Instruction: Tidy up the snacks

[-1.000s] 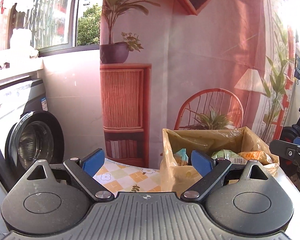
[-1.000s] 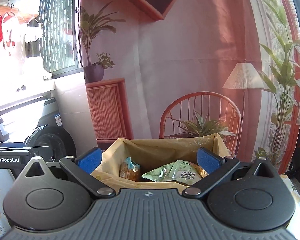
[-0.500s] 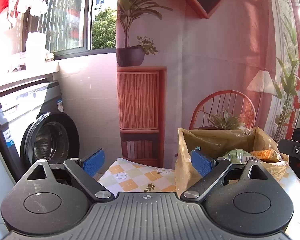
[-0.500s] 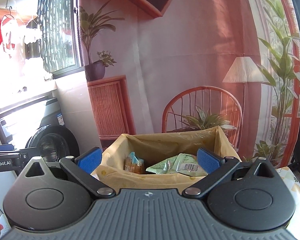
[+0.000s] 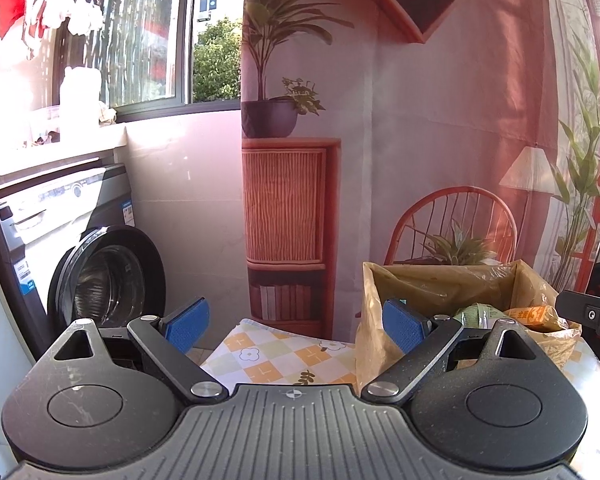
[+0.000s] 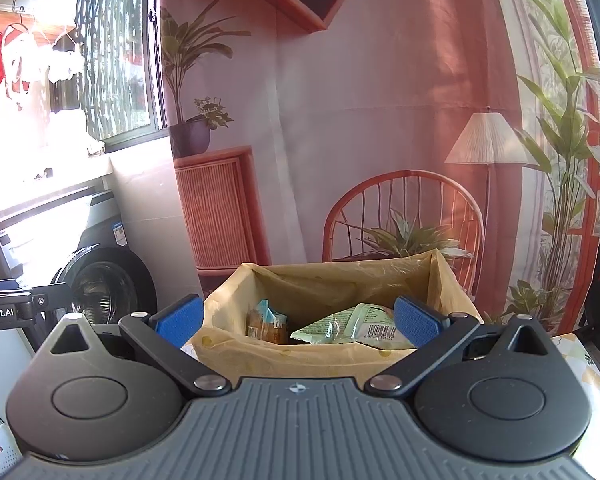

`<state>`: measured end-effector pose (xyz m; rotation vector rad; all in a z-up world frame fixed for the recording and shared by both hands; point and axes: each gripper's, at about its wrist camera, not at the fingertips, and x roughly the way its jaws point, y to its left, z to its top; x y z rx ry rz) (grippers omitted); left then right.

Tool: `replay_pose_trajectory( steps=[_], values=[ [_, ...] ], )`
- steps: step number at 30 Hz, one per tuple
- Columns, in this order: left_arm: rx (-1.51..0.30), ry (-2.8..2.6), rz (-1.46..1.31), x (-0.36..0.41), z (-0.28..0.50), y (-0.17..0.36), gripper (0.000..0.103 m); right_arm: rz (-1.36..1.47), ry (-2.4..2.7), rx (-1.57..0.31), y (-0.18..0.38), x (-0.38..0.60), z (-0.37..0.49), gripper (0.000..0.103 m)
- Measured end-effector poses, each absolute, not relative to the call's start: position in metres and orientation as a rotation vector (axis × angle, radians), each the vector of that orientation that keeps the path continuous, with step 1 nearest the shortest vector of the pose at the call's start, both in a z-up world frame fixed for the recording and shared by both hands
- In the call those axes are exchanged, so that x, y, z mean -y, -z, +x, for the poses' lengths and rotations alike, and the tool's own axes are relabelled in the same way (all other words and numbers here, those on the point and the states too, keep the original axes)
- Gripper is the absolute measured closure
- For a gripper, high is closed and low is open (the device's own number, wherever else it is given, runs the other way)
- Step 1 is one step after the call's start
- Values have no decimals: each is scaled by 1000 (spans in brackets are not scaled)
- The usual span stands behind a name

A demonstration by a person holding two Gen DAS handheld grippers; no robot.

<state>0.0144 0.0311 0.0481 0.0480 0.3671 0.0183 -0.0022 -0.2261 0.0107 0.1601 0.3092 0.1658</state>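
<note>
Left tongs point(image 5: 296, 326) spread wide, empty — blue pads over surface with yellow-and-white checked floral cloth point(image 5: 276, 354). Right tongs point(image 6: 298, 320) also wide, empty, aimed into tan bag-lined box point(image 6: 300, 356). Inside box: green snack packet with barcode point(image 6: 352, 326) at 1 o'clock, small orange-and-teal snack packs point(image 6: 266, 324) at 11 o'clock. From left tongs, box at 2 o'clock; black-doored washing machine point(image 5: 108, 276) at 10 o'clock.

Home laundry balcony: front-load washing machine point(image 5: 100, 264) under barred window point(image 5: 140, 36), clothes on hangers point(image 6: 8, 60), printed living-room backdrop point(image 5: 440, 140) behind bench with floral checked cloth point(image 5: 276, 356).
</note>
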Motion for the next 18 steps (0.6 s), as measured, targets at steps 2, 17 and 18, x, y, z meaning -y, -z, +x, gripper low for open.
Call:
replay_pose_trajectory(
  steps=[2,17,18],
  values=[
    [-365,-19,48,-31,14,-48,8,160,-164,-310,-11,227,-2,0],
    [-364,-20,47,-30,14,-49,8,155,-148,-311,-8,227,-3,0],
    [-366,-19,48,-30,14,-49,8,155,-148,-312,-8,228,-3,0]
  ],
)
